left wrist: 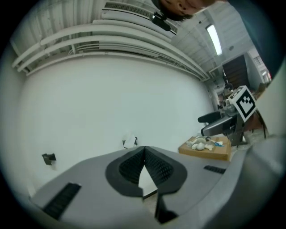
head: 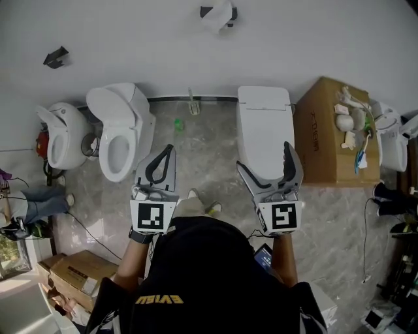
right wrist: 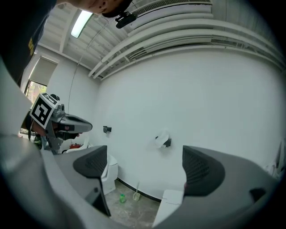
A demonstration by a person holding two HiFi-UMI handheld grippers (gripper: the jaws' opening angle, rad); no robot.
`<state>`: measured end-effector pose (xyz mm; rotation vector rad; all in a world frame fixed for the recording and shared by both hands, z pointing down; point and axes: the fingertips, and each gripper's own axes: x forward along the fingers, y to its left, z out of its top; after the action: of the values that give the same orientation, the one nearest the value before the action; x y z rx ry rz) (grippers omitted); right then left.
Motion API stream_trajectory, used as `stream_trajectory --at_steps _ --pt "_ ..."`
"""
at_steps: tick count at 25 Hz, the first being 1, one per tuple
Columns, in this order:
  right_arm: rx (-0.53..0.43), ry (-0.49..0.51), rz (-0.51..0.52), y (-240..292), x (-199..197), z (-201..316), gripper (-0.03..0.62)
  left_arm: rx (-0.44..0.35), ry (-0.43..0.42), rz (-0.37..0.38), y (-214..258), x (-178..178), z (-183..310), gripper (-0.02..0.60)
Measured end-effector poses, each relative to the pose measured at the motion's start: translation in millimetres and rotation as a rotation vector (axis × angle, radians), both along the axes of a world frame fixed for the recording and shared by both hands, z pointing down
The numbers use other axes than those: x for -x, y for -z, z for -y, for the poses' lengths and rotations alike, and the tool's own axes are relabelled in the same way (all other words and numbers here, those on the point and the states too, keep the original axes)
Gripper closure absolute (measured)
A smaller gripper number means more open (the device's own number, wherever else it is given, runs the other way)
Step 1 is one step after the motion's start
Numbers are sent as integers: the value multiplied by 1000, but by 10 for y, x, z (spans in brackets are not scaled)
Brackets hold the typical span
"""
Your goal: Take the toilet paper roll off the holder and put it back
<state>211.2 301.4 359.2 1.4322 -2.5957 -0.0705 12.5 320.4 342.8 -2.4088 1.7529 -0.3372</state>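
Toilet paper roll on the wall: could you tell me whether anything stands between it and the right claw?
Nothing visible does. The roll shows in the open gap of the right claw against bare wall; the closed toilet sits lower, on the floor.

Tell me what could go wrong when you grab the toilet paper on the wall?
The toilet paper roll looks soft, so the wide-open right tongs might squash it or catch only its loose sheet. The left tongs are shut and could not help catch it, so it may drop to the floor. The closed toilet stands just ahead of the right tongs and could get bumped.
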Motion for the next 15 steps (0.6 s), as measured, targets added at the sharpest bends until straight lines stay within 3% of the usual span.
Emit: stream_trajectory --at_steps 2,7,15 --pt "3 13 2 -14 31 18 74 -46 20 87 53 30 -28 574" --pt "10 24 4 -41 90 77 74 -25 107 -43 26 203 24 574" --pt "35 -5 -44 -167 194 414 74 0 79 -73 -183 367 474 574"
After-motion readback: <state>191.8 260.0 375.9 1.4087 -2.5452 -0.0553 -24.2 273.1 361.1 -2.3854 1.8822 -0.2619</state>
